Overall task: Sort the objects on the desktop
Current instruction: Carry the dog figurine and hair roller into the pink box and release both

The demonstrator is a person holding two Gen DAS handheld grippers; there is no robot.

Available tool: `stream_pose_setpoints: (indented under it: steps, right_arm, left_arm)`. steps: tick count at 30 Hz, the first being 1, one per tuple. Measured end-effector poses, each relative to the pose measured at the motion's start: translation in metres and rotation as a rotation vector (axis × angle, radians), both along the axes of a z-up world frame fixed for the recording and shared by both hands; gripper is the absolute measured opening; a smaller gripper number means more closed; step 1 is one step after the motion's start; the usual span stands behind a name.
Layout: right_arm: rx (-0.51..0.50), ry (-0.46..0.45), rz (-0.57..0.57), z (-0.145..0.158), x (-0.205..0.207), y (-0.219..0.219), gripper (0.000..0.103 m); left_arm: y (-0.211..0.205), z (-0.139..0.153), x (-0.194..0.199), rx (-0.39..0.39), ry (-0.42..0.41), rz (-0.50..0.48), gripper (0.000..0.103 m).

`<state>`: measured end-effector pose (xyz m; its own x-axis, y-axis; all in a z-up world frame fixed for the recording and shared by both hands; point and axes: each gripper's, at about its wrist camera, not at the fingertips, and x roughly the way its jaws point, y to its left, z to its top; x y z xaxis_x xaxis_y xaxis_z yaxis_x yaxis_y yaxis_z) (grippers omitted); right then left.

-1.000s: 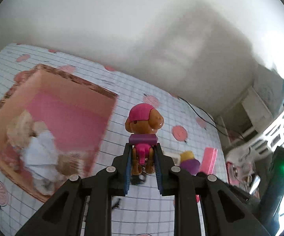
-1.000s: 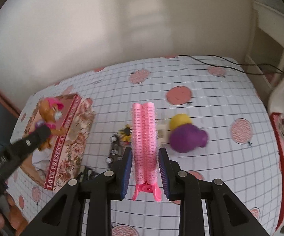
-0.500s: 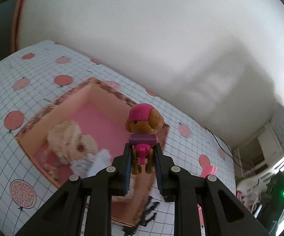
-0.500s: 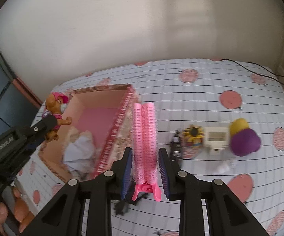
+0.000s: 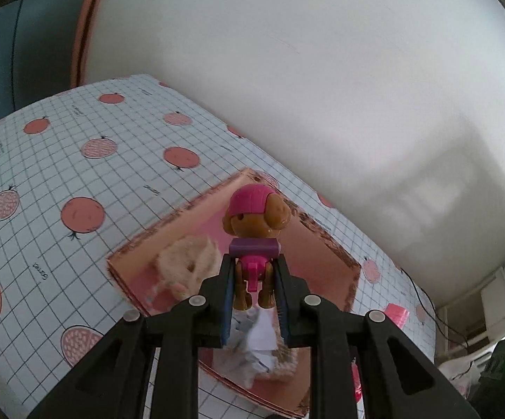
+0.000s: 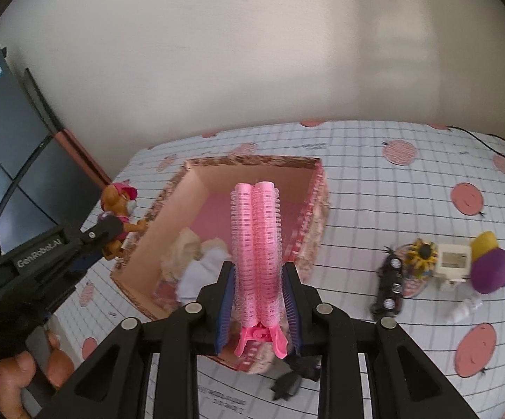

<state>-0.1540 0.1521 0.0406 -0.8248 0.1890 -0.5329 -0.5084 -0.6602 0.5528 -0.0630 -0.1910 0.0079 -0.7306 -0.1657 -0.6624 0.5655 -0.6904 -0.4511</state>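
Left wrist view: left gripper (image 5: pixel 254 281) clamped on brown plastic puppy figure with pink cap (image 5: pixel 255 225) above pink floral cardboard box (image 5: pixel 140 244); right gripper (image 6: pixel 256 288) clamped on pink bristled hair-roller clip (image 6: pixel 255 244) over same box.

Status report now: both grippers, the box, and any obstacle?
Left gripper shut on toy dog. Right gripper shut on pink hair roller clip. Both above the open box, plush and crumpled paper inside. No obstacle seen.
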Motion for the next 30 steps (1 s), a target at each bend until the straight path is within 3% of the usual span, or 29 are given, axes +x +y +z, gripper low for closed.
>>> stream_pose_setpoints:
  steps: [13, 21, 30]
  right_arm:
    - [0.007, 0.020, 0.013, 0.002, -0.026, -0.014, 0.029]
    - [-0.002, 0.001, 0.001, -0.002, -0.027, -0.015, 0.029]
    - [-0.030, -0.033, -0.016, -0.010, -0.029, -0.011, 0.032]
  left_arm:
    - [-0.030, -0.007, 0.020, 0.046, 0.017, 0.088, 0.022]
    - [-0.025, -0.009, 0.014, 0.059, 0.015, 0.037, 0.022]
    - [-0.013, -0.013, -0.002, 0.055, -0.048, -0.034, 0.023]
